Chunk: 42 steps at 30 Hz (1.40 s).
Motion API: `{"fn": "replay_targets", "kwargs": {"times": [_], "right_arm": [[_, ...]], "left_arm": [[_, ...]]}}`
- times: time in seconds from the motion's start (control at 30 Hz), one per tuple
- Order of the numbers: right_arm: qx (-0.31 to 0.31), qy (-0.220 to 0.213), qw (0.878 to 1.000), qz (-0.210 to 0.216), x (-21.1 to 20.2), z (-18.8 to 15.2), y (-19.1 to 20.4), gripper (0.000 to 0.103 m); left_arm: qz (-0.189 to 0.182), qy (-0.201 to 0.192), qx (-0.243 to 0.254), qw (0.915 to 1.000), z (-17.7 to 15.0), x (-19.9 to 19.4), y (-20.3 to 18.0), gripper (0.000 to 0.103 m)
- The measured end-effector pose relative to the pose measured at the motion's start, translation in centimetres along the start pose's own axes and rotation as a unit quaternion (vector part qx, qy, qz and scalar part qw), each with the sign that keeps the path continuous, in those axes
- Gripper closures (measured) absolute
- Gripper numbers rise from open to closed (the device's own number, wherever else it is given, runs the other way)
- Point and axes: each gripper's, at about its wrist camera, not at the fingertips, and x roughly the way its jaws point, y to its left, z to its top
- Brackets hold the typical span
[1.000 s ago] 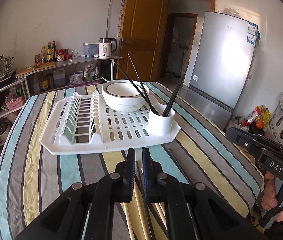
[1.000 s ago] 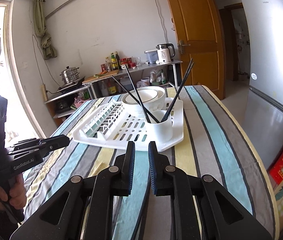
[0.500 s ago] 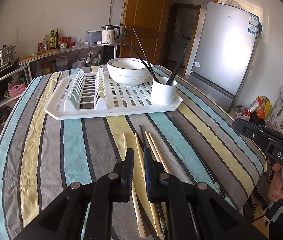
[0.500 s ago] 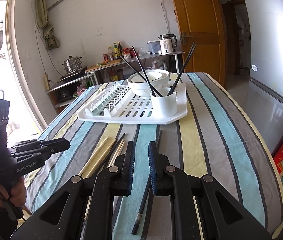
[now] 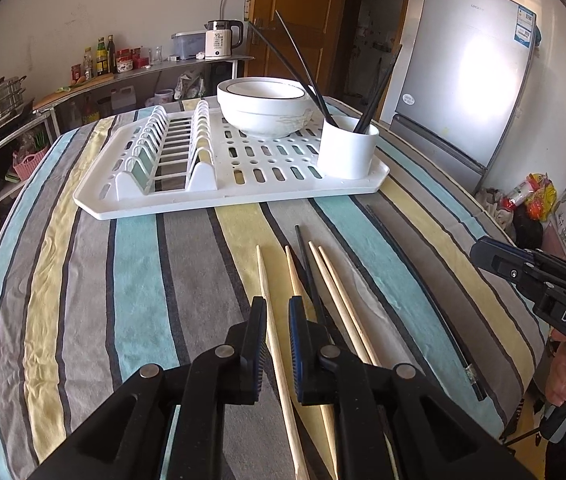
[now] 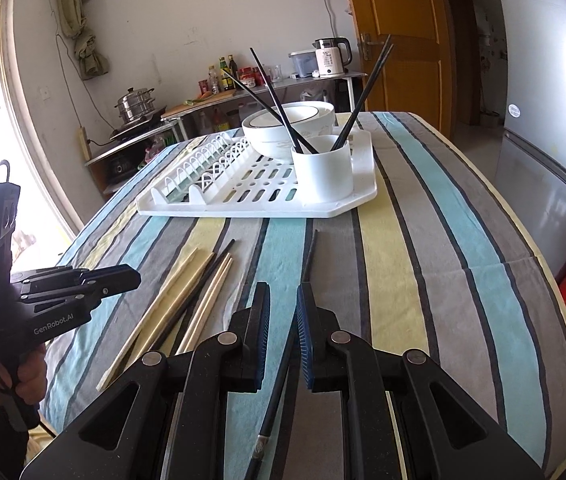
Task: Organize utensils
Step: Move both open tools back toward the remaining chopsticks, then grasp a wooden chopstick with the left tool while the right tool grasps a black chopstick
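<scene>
On the striped tabletop (image 5: 131, 264), in front of the white drying rack (image 5: 219, 200), lay four pale wooden chopsticks (image 5: 273, 320) with one black chopstick (image 5: 307, 268) among them; another black chopstick (image 6: 283, 364) lay apart. The left gripper (image 5: 274, 312) hung over a wooden one, jaws narrow and just eased apart, gripping nothing. The right gripper (image 6: 283, 312) stood narrowly parted above the lone black one.

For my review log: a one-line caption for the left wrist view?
Left gripper slightly open over wooden chopsticks on striped tablecloth, white drying rack beyond.
</scene>
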Motion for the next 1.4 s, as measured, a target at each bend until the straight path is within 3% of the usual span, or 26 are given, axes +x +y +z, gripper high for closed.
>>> {"fn": "replay_targets", "kwargs": {"times": [0.43, 0.77, 1.0, 1.27, 1.4], "right_arm": [[-0.012, 0.06, 0.998, -0.021, 5.9, 1.0, -0.8, 0.089], [-0.03, 0.097, 0.994, -0.039, 8.8, 1.6, -0.3, 0.089], [-0.048, 0.1, 0.992, -0.058, 9.4, 2.0, 0.4, 0.089], [-0.042, 0.1, 0.993, -0.052, 9.5, 2.1, -0.1, 0.093], [-0.038, 0.103, 0.992, -0.054, 9.6, 2.3, -0.1, 0.096]], "left_arm": [[0.012, 0.05, 0.005, 0.9987, 1.2, 4.9, 0.8, 0.09], [0.027, 0.046, 0.015, 0.9985, 1.5, 5.4, 0.3, 0.089], [0.049, 0.031, 0.04, 0.9975, 1.2, 5.5, -0.5, 0.089], [0.052, 0.029, 0.042, 0.9974, 1.2, 5.6, -0.5, 0.088], [0.052, 0.029, 0.042, 0.9973, 1.2, 5.6, -0.6, 0.093]]}}
